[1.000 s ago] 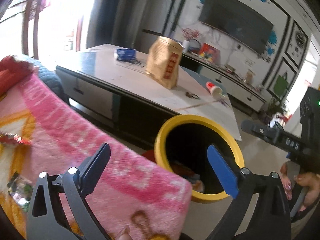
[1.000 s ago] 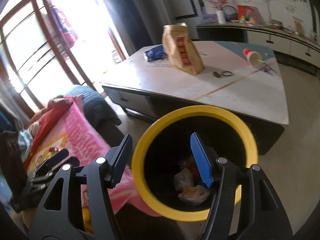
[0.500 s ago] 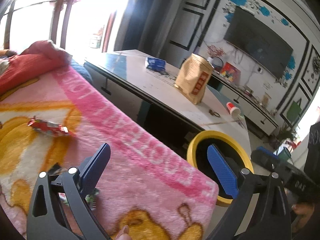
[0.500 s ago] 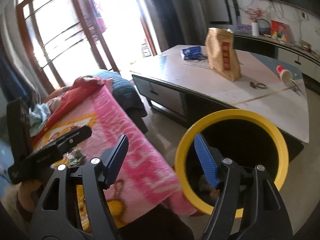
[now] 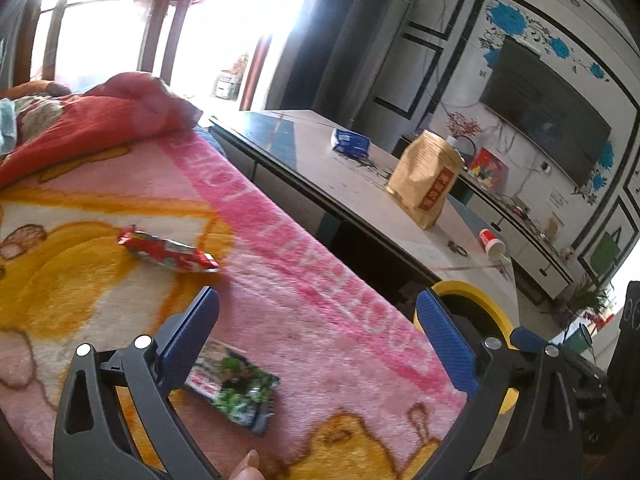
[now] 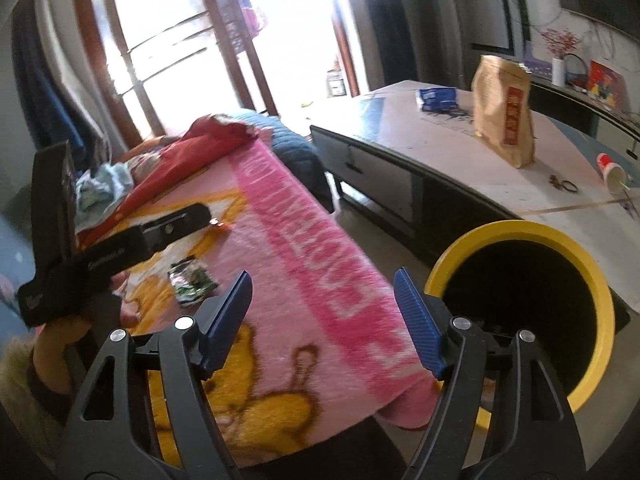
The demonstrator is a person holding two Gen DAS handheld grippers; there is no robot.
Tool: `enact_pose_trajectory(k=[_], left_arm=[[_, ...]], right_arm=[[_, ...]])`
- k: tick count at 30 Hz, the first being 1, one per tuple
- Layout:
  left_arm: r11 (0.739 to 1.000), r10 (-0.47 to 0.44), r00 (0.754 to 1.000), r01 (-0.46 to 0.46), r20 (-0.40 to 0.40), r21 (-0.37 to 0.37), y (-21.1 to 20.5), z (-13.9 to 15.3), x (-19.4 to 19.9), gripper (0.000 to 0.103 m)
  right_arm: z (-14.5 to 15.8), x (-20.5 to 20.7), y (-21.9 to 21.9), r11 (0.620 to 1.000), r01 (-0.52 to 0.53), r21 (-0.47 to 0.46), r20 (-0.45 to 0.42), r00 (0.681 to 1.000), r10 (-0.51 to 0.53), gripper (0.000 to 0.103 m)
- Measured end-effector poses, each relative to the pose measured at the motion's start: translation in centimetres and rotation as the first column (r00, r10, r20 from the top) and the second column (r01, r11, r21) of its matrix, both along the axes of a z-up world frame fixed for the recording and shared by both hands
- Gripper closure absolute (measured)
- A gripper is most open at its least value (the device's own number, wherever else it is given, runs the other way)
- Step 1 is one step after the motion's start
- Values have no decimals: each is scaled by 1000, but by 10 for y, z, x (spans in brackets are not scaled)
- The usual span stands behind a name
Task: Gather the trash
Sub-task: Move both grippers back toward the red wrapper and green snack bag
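A red snack wrapper (image 5: pixel 168 255) and a green-and-black wrapper (image 5: pixel 236 390) lie on a pink and yellow blanket (image 5: pixel 304 304). My left gripper (image 5: pixel 320 332) is open and empty, just above the green wrapper. That wrapper also shows in the right wrist view (image 6: pixel 192 280), below the left gripper's body (image 6: pixel 120 248). My right gripper (image 6: pixel 324 312) is open and empty above the blanket's edge. A yellow-rimmed black bin (image 6: pixel 600 304) stands on the floor to its right; in the left wrist view its rim (image 5: pixel 476 292) shows past the blanket.
A low table (image 6: pixel 460 152) stands beyond the bin with a brown paper bag (image 6: pixel 504 116), a blue packet (image 6: pixel 438 98) and a tipped red-and-white cup (image 6: pixel 610 168). Red bedding (image 5: pixel 80 128) is piled at the blanket's far end. A TV cabinet lines the far wall.
Both grippers have swung left from over the bin to over the blanket. The two wrappers have come into closer view. Both grippers stayed open.
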State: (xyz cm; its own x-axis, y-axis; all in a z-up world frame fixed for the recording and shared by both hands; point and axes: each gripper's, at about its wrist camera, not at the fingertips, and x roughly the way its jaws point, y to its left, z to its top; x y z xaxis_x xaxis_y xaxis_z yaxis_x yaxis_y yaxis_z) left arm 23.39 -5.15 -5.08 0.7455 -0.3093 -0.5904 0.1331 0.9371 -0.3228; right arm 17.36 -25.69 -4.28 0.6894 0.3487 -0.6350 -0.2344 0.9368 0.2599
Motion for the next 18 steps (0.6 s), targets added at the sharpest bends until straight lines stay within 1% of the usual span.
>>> enact_pose_trajectory(k=[5, 8, 12, 18], left_arm=[[998, 59, 998, -59, -5, -4, 24, -1, 0, 7], [995, 102, 995, -102, -7, -7, 42, 0, 1, 7], [987, 160, 987, -160, -22, -10, 68, -2, 3, 7], [975, 219, 974, -221, -55, -21, 97, -10, 8, 7]], right_arm=[[-6, 4, 30, 996, -81, -30, -8, 997, 81, 34], [-10, 6, 47, 991, -128, -49, -16, 992, 128, 34], [-16, 12, 71, 979, -193, -71, -38, 981, 191, 34], [-27, 24, 105, 956, -279, -89, -72, 959, 273, 33]])
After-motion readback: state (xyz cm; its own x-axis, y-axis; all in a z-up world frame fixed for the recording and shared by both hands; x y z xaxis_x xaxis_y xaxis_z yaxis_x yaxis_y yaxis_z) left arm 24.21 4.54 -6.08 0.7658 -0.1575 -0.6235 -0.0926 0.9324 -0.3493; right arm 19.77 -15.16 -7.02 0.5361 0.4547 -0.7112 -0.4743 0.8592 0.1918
